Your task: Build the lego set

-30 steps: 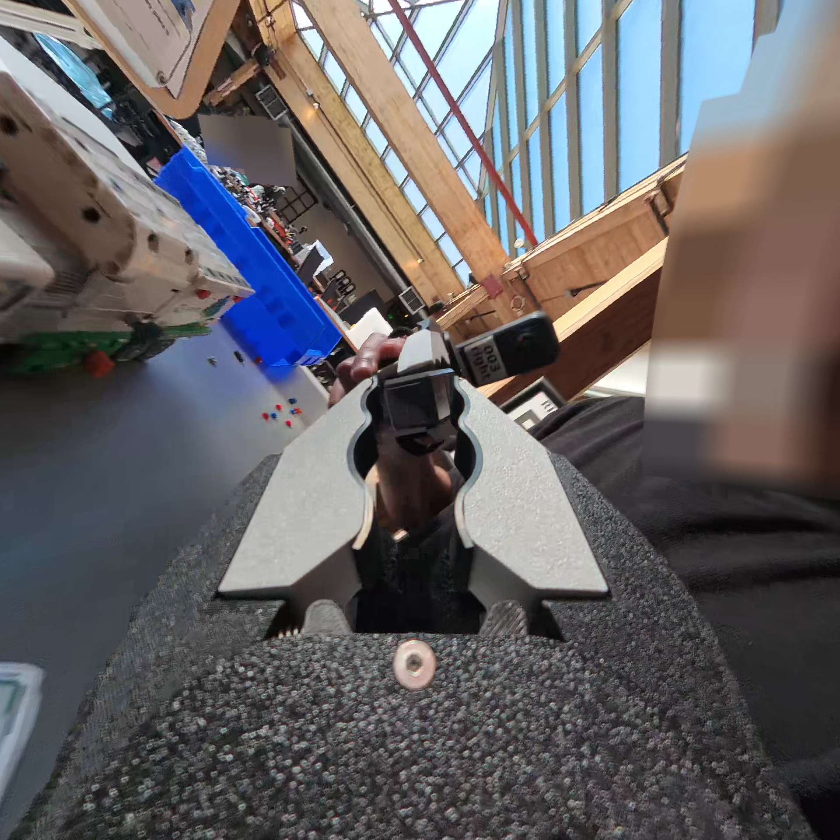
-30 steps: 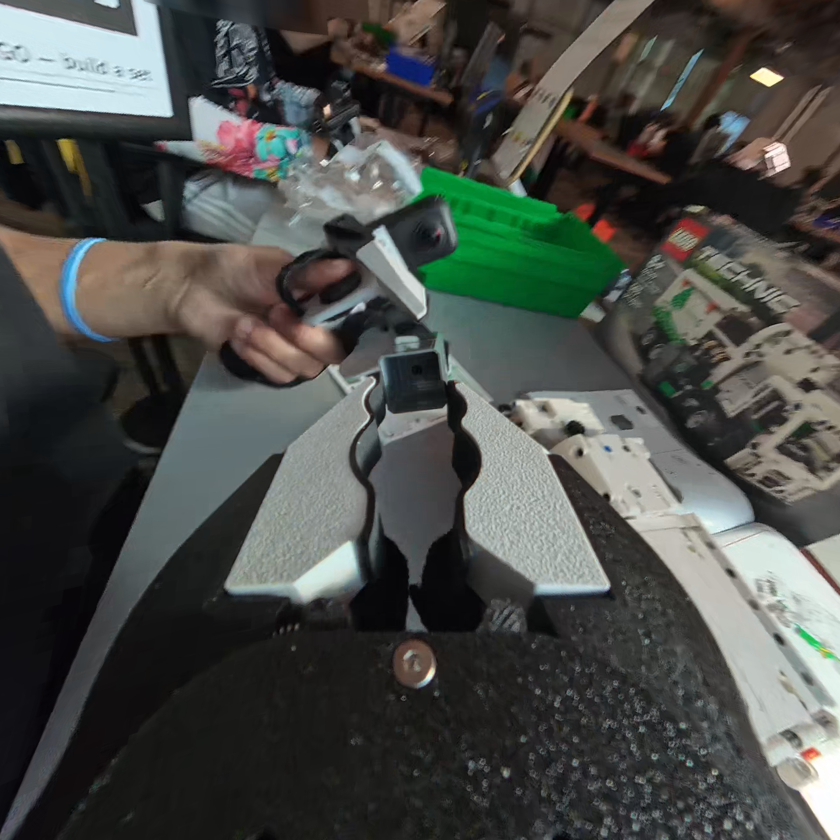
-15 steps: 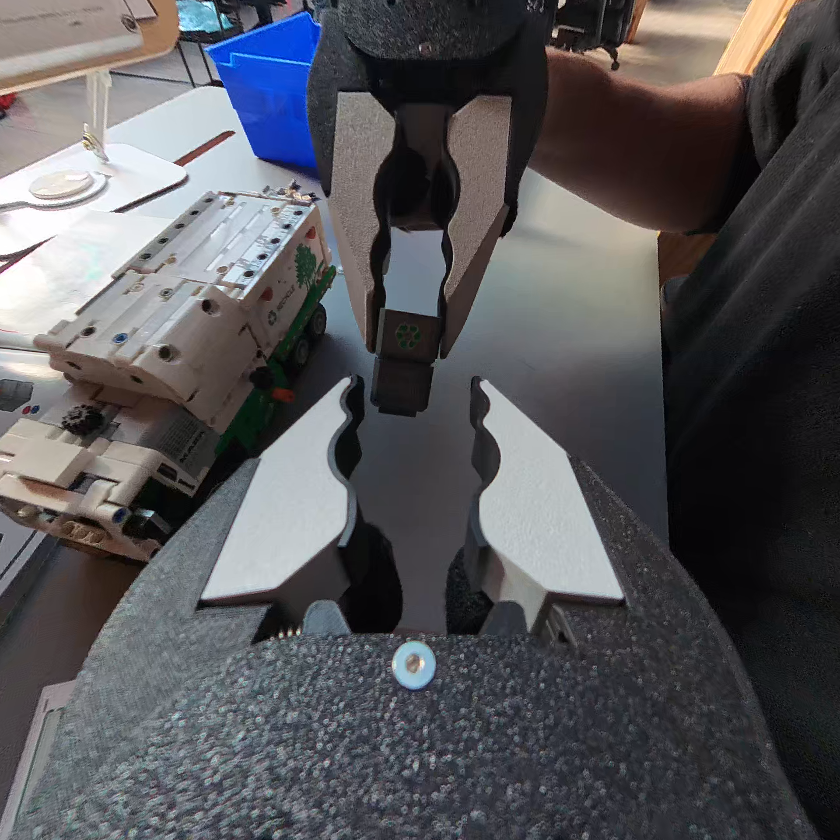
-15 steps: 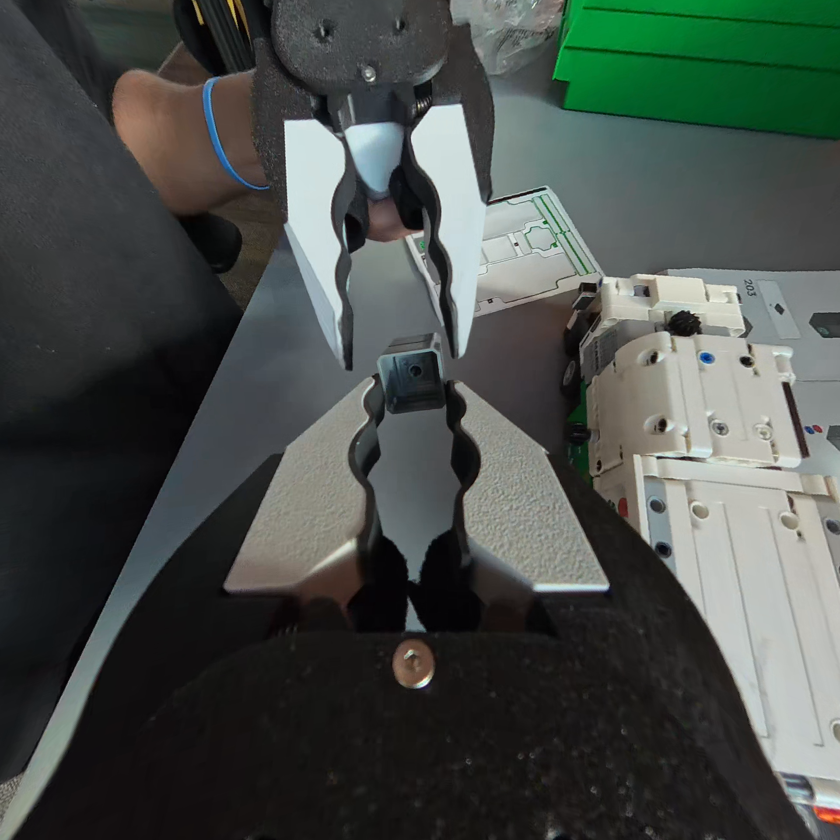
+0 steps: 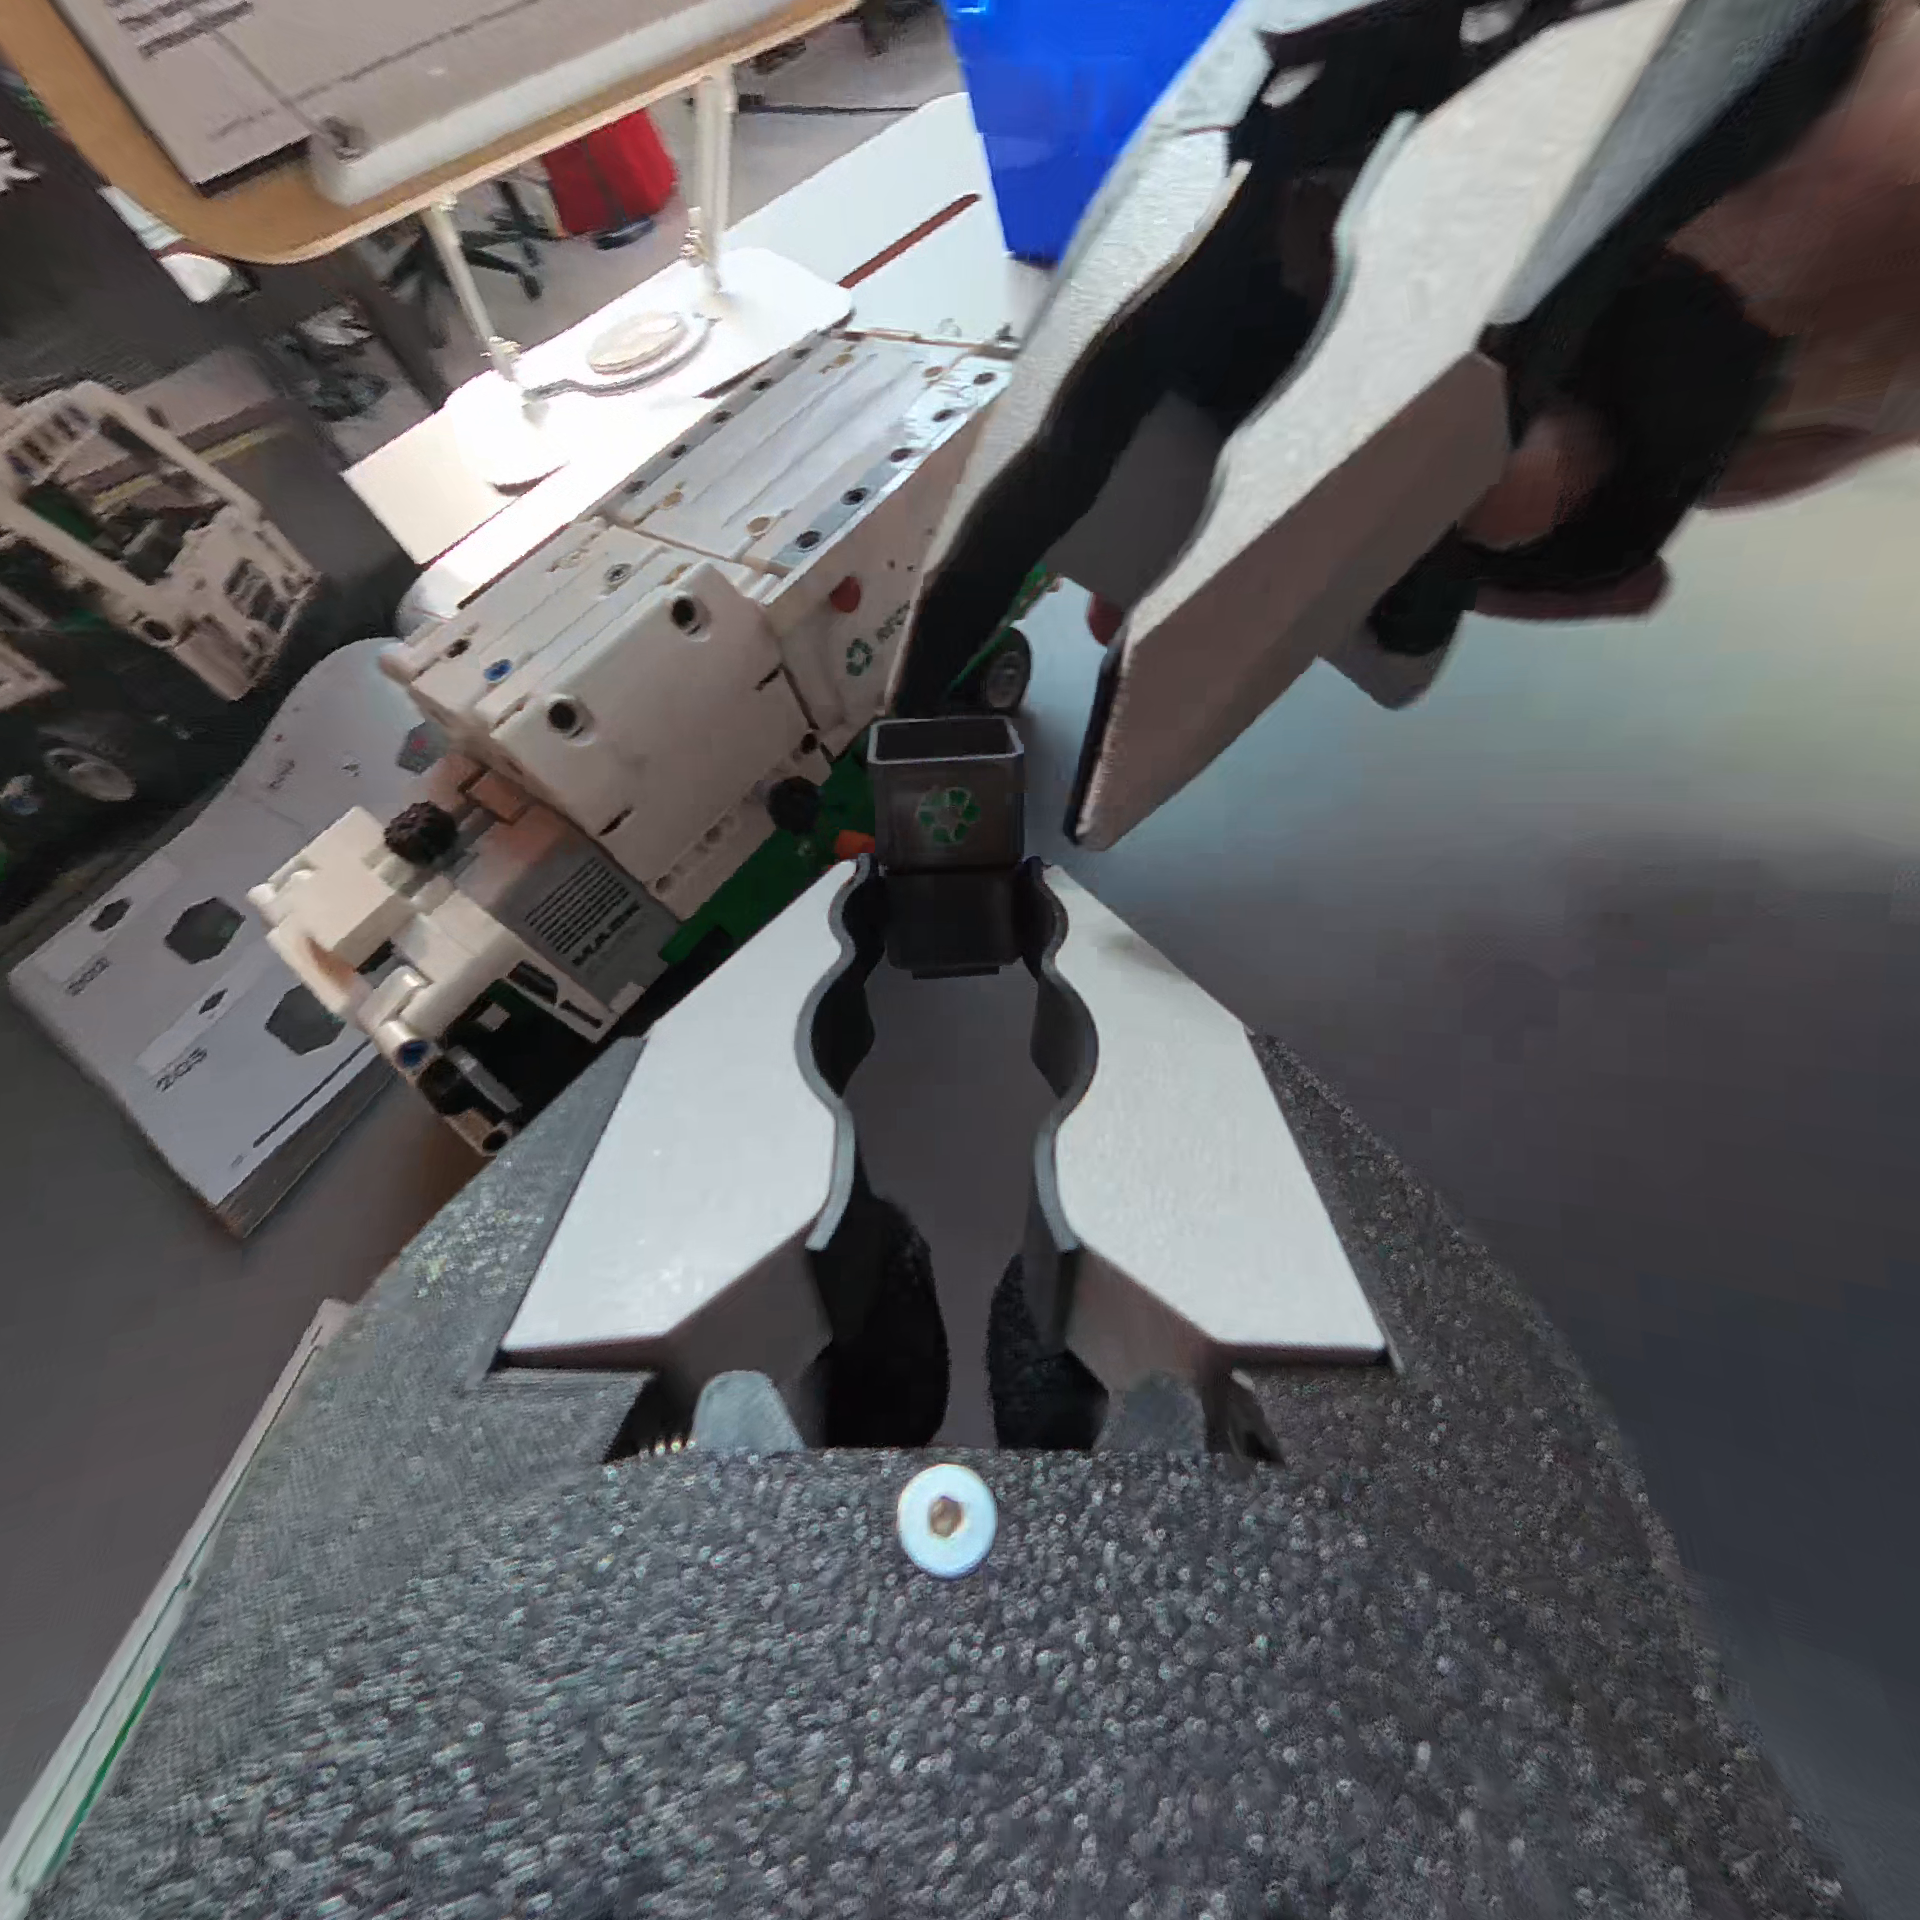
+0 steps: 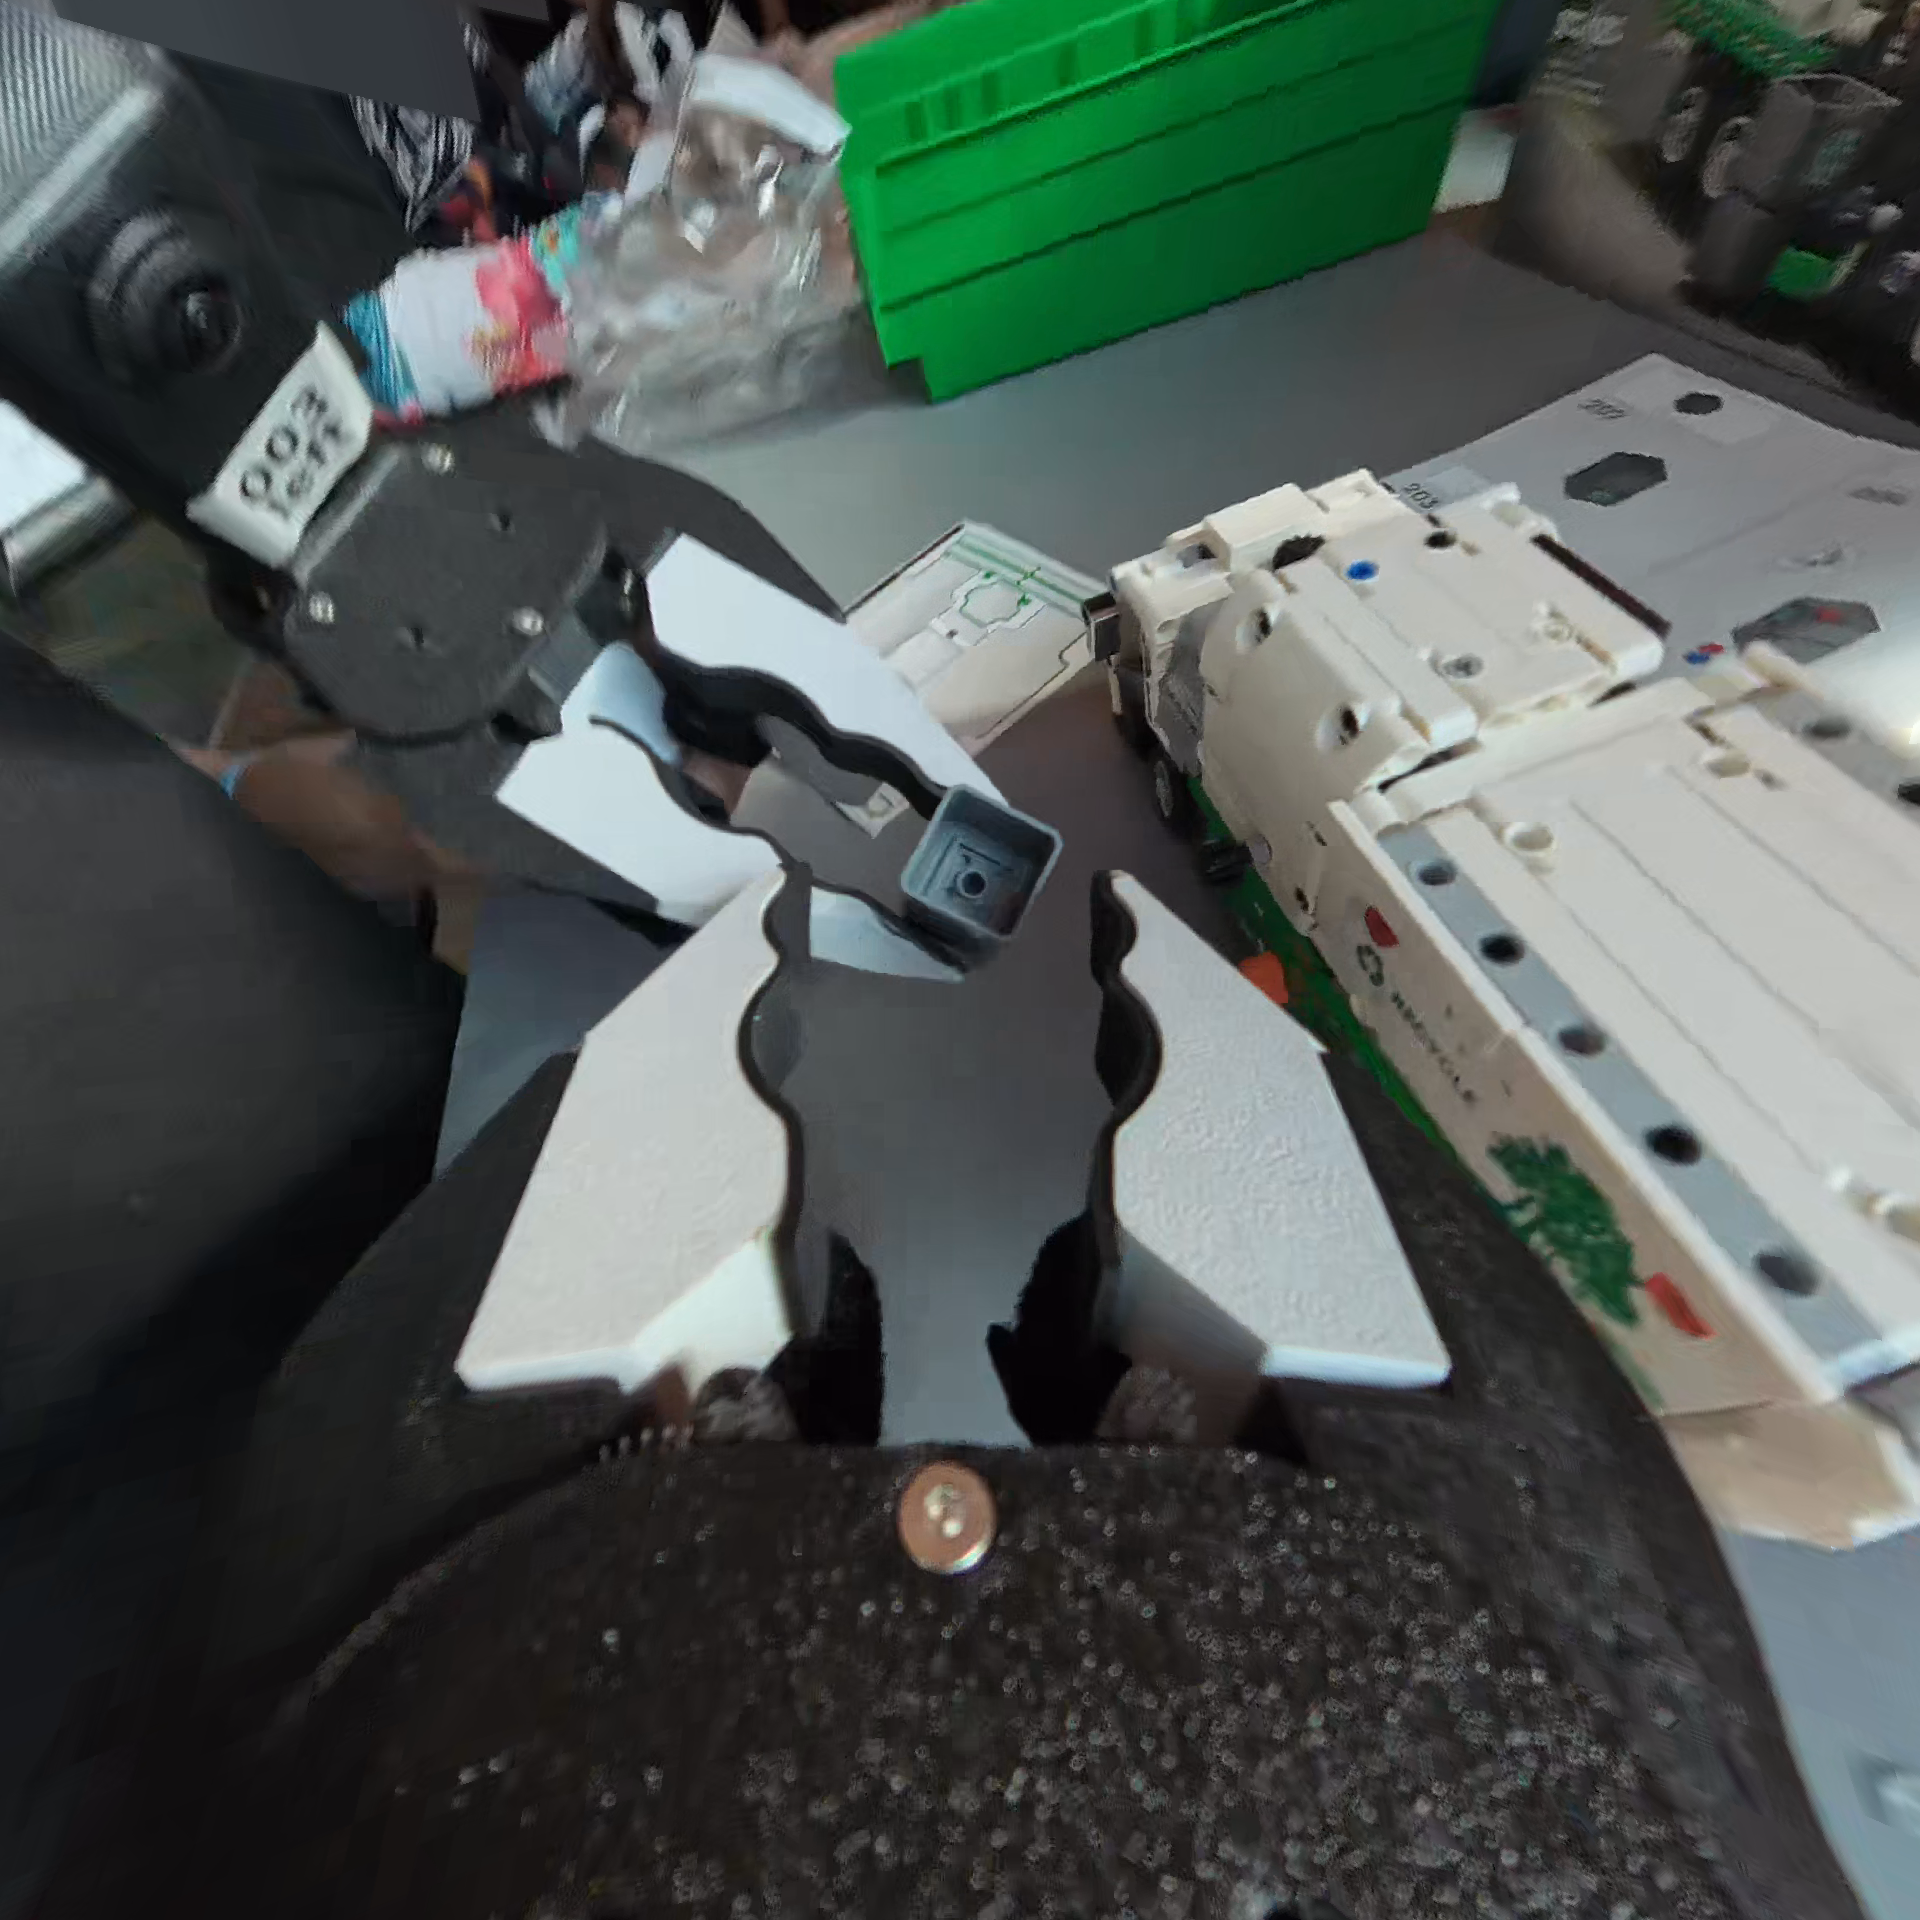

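Your left gripper (image 5: pixel 948 883) pinches the small grey bin (image 5: pixel 945 821) by its base, open mouth turned toward your right gripper (image 6: pixel 940 894), whose fingers stand spread and empty just beside it; that grip likely leaves the rim free for fitting. The white truck (image 6: pixel 1455 862) lies close by on the grey table (image 6: pixel 1039 457), over the instruction booklet (image 5: pixel 208 1049)
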Demonstrator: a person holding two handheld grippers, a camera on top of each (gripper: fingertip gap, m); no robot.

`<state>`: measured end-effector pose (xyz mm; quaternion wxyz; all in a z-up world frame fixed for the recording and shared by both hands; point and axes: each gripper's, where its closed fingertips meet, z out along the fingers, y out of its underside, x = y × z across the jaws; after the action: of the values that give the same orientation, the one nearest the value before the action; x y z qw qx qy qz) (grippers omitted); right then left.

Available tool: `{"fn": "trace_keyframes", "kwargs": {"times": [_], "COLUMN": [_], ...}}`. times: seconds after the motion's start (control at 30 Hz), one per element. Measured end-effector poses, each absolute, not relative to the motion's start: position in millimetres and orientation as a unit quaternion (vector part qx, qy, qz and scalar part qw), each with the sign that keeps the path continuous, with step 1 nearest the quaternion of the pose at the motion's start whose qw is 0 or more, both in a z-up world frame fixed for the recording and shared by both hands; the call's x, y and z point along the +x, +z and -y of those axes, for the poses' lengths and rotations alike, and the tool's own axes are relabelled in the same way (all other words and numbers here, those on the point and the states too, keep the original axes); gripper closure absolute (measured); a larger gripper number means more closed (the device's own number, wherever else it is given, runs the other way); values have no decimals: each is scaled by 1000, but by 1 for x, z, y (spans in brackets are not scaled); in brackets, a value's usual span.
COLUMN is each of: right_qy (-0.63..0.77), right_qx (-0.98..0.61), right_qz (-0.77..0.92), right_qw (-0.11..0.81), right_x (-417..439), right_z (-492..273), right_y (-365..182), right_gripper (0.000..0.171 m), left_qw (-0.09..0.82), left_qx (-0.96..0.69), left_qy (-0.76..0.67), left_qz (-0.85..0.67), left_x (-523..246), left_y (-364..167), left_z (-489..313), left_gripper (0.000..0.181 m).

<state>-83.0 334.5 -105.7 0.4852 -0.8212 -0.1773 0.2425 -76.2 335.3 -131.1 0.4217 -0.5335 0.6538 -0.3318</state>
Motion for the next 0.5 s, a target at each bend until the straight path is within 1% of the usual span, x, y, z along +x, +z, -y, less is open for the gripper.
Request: {"fn": "trace_keyframes", "kwargs": {"times": [0.1, 0.17, 0.2, 0.27, 0.33, 0.37, 0.43, 0.5], "right_qy": [259, 234, 213, 194, 205, 204, 192, 153], "right_qx": [-803, -801, -807, -812, -795, -793, -803, -822], "right_qz": [64, 26, 15, 2, -15, -21, -11, -6], "right_qw": [533, 551, 551, 550, 571, 574, 563, 549], "right_x": [-90, -87, -84, -80, -78, -77, -77, -71], "right_z": [-336, -335, -334, -330, -324, -321, -316, -310], "right_y": [-105, -108, -112, -117, -110, -109, -114, -123], "right_gripper": [117, 122, 130, 131, 139, 146, 146, 146], "left_qw": [457, 462, 462, 455, 457, 462, 463, 432], "left_qx": [-563, -579, -584, -582, -568, -557, -544, -540], "left_qy": [-315, -319, -323, -331, -325, -320, -314, -312], "left_qz": [-613, -592, -584, -587, -603, -611, -626, -652], "left_x": [-71, -70, -70, -69, -69, -69, -70, -72], "left_y": [-131, -131, -130, -131, -132, -132, -135, -146], "left_z": [-338, -335, -333, -325, -317, -314, -309, -303], "left_gripper": [157, 157, 157, 157, 157, 157, 157, 152]}}
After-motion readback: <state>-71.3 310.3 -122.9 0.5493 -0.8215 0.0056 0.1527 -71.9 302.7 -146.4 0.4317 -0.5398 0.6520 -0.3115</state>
